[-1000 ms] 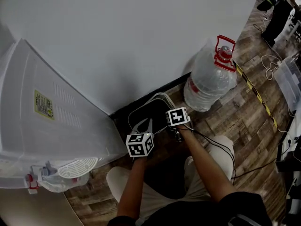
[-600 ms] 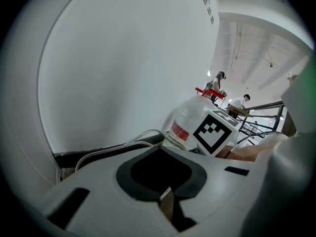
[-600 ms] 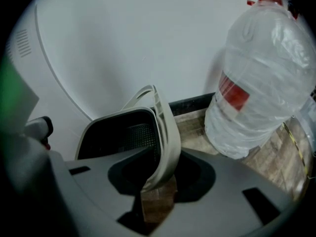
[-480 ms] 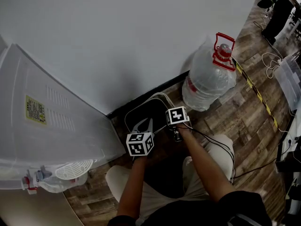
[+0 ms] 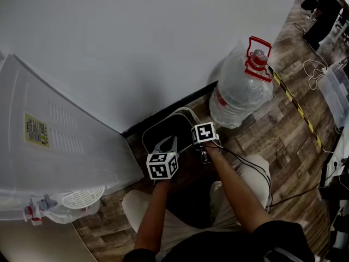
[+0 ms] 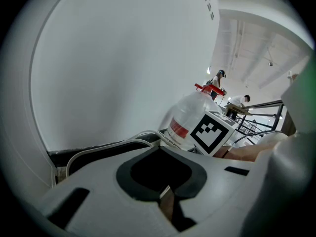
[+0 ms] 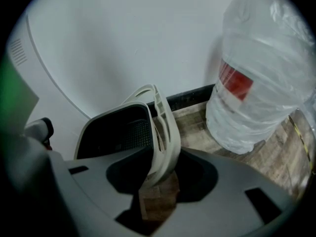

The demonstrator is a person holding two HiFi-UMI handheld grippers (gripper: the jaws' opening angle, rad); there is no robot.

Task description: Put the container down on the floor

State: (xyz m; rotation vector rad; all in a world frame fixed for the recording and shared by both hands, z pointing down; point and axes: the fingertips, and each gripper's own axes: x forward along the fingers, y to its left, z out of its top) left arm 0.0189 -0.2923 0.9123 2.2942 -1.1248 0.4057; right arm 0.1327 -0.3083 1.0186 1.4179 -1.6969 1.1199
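Two labels proved unreadable — red on the water bottle (image 5: 240,94), yellow on the appliance (image 5: 65,146). Left tool (image 6: 165,197) gripped the container (image 7: 163,127) beside that bottle; right tool (image 7: 158,191) had just been opening — rim between its jaws.

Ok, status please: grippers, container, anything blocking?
Left gripper shut, beside container at the wall. Right gripper jaws just opening, rim between them. Water bottle stands apart, nothing blocking.

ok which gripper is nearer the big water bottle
Right. The right gripper, whose jaws have just been opening with the container's white rim between them, is on the side toward the water bottle. The left gripper sits farther off, toward the white appliance.
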